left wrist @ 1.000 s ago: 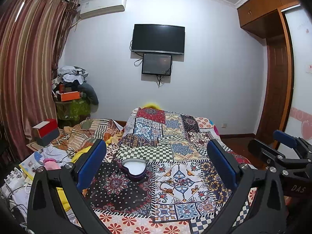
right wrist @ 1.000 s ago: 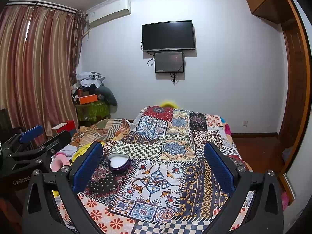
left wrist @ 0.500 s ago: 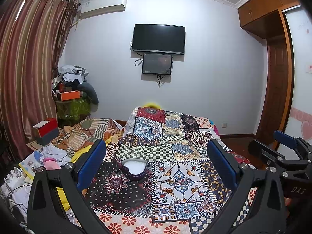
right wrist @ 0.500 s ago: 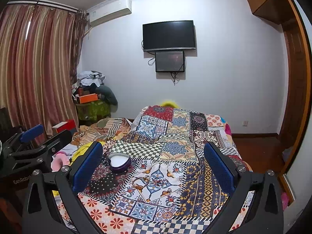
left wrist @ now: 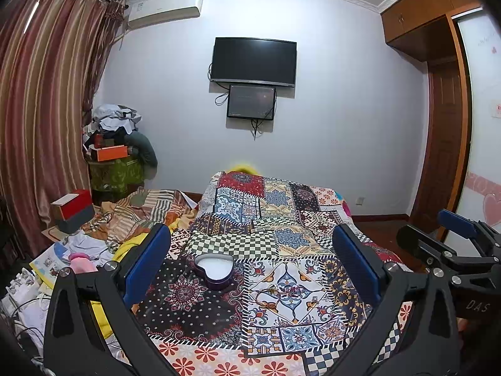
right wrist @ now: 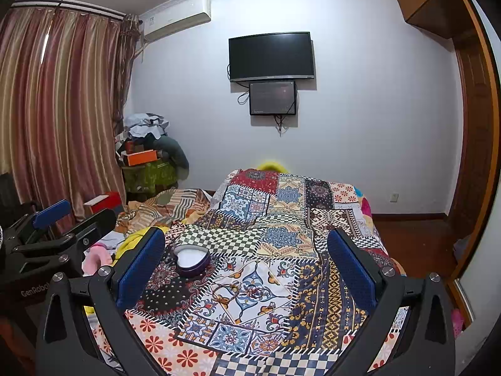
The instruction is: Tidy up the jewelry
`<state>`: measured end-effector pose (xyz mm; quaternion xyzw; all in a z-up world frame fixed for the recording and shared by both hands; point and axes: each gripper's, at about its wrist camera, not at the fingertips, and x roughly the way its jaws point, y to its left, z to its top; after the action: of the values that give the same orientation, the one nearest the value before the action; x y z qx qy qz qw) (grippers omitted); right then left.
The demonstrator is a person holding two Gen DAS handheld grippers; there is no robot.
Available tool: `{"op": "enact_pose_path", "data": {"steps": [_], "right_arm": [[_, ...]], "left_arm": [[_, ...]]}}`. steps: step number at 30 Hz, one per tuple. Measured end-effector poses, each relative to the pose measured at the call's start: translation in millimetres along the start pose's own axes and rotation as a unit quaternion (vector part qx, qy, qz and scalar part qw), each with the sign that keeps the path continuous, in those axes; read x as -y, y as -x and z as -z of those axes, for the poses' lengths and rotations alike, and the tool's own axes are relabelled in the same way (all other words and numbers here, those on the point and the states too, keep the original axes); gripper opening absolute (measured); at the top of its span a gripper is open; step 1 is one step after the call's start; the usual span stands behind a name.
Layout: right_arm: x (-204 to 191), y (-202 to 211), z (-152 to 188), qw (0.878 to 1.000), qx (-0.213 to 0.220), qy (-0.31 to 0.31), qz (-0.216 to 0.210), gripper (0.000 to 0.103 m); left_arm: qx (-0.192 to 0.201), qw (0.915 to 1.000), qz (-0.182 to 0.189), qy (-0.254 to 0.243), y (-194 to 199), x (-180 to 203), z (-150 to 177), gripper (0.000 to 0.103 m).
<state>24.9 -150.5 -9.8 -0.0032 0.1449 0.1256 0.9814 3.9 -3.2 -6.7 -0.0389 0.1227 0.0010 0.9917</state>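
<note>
An open heart-shaped purple box (left wrist: 214, 271) with a white lining sits on the patchwork quilt (left wrist: 281, 338); it also shows in the right wrist view (right wrist: 191, 260). A thin gold-coloured loop (left wrist: 270, 289), hard to tell from the pattern, lies on a white patch to the box's right (right wrist: 224, 287). My left gripper (left wrist: 250, 236) is open and empty, held above the quilt with the box between its fingers and beyond them. My right gripper (right wrist: 246, 238) is open and empty too, with the box just inside its left finger. Each gripper shows at the edge of the other's view (left wrist: 433, 232) (right wrist: 75, 216).
The bed runs toward the far wall with two screens (left wrist: 253, 62). Left of the bed lie heaped clothes, a striped blanket (left wrist: 141, 210), a red and grey box (left wrist: 73, 210) and cables. A wooden door and wardrobe (left wrist: 444, 169) stand at the right.
</note>
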Motion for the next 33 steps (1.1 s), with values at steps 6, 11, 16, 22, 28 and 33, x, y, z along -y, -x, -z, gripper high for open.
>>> {"op": "enact_pose_path", "data": {"steps": [6, 11, 16, 22, 28, 33], "right_arm": [[0.8, -0.5, 0.0, 1.0, -0.001, 0.0, 0.0, 0.103], [1.4, -0.7, 2.6, 1.0, -0.002, -0.002, 0.001, 0.103], [4.7, -3.7, 3.0, 1.0, -0.005, -0.003, 0.001, 0.103], [9.4, -10.9, 4.6, 1.0, -0.013, -0.006, 0.005, 0.103], [16.3, -22.0, 8.2, 0.999, -0.03, -0.011, 0.013, 0.103], [28.0, -39.7, 13.3, 0.998, -0.054, -0.02, 0.02, 0.103]], "left_arm": [[-0.001, 1.0, 0.0, 0.0, -0.8, 0.1, 0.4, 0.103], [-0.003, 1.0, 0.0, -0.001, -1.9, 0.9, 0.6, 0.103], [-0.004, 1.0, 0.0, -0.001, -3.6, 0.3, 1.5, 0.103], [-0.016, 0.9999, 0.0, -0.003, -13.1, -0.8, 4.2, 0.103], [-0.042, 0.9991, -0.002, 0.0, -34.4, -2.1, 9.0, 0.103], [-0.066, 0.9977, -0.014, 0.0, -57.6, -2.0, 17.0, 0.103]]}}
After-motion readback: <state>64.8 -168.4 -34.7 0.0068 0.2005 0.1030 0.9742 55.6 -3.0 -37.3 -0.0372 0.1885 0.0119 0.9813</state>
